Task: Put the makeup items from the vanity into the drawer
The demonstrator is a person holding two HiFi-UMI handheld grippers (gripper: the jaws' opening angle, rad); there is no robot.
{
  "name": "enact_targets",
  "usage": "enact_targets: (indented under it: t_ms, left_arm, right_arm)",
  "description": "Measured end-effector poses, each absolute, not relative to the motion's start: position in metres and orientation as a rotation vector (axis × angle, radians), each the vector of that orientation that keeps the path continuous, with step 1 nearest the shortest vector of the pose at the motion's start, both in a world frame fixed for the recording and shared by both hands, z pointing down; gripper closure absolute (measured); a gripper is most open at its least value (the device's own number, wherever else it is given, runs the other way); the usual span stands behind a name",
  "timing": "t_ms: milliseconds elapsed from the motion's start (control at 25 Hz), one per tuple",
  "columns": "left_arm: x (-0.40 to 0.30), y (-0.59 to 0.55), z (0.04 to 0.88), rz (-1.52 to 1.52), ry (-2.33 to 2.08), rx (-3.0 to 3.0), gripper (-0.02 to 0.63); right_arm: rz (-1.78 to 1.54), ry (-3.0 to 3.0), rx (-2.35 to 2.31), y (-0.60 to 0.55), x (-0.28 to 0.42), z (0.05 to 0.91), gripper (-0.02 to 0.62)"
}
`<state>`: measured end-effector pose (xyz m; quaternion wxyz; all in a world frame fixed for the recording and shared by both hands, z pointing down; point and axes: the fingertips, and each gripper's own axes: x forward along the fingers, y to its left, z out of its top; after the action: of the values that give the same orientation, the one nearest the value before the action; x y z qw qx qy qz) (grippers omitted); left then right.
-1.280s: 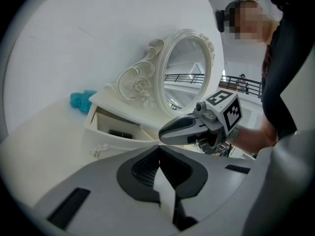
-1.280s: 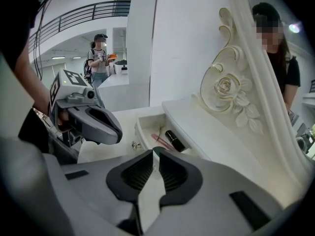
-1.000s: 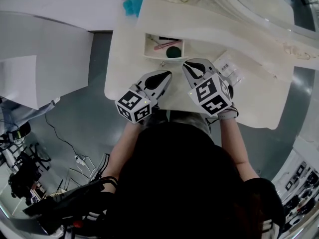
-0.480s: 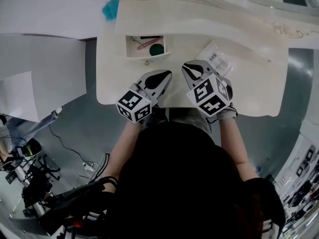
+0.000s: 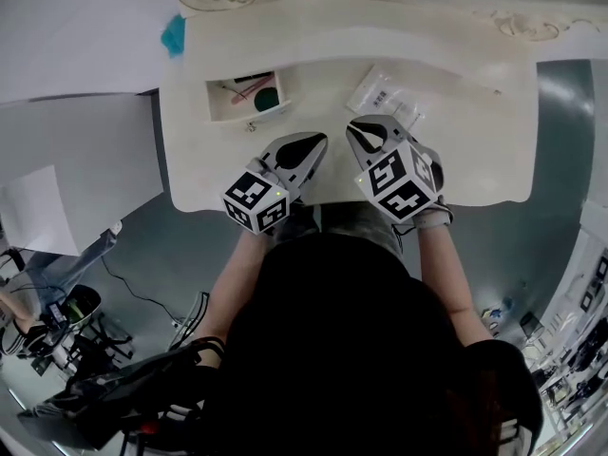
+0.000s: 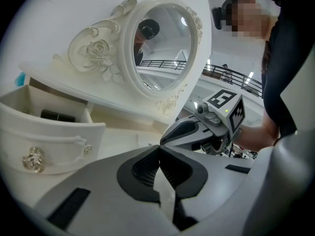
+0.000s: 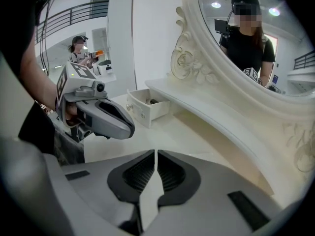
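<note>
Makeup packet [image 5: 382, 93] lies on counter [image 5: 456, 150]; drawer [image 5: 231, 116] stands open. Left hand-held gripper [image 5: 304, 148] and right hand-held gripper [image 5: 369, 131] are closed and empty. Recommendation: open the right one wide and take the packet by its edge.

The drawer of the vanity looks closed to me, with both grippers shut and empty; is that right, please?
Not quite: the drawer is open, not closed. The head view shows it pulled out, with makeup items lying inside. The rest holds: the left gripper and the right gripper are both shut, with nothing between their jaws.
</note>
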<state>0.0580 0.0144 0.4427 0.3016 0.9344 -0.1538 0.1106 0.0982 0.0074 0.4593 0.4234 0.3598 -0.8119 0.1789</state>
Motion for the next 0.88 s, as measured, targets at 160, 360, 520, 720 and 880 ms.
enact_targets:
  t_ms: [160, 360, 520, 720, 880]
  left_arm:
    - [0.074, 0.019, 0.445, 0.311, -0.37, 2.484, 0.592]
    - [0.093, 0.023, 0.446, 0.333, -0.331, 2.491, 0.592]
    - [0.106, 0.025, 0.448, 0.351, -0.298, 2.493, 0.592]
    - [0.123, 0.03, 0.454, 0.381, -0.246, 2.495, 0.592]
    - [0.135, 0.035, 0.457, 0.4, -0.2, 2.495, 0.592]
  right_arm:
    - [0.474, -2.015, 0.931, 0.015, 0.115, 0.462, 0.561]
    - [0.51, -1.994, 0.964, 0.025, 0.135, 0.464, 0.561]
    - [0.535, -1.978, 0.987, 0.03, 0.148, 0.467, 0.561]
    - [0.565, -1.958, 1.015, 0.037, 0.164, 0.473, 0.561]
    - [0.597, -1.939, 1.04, 0.044, 0.175, 0.478, 0.561]
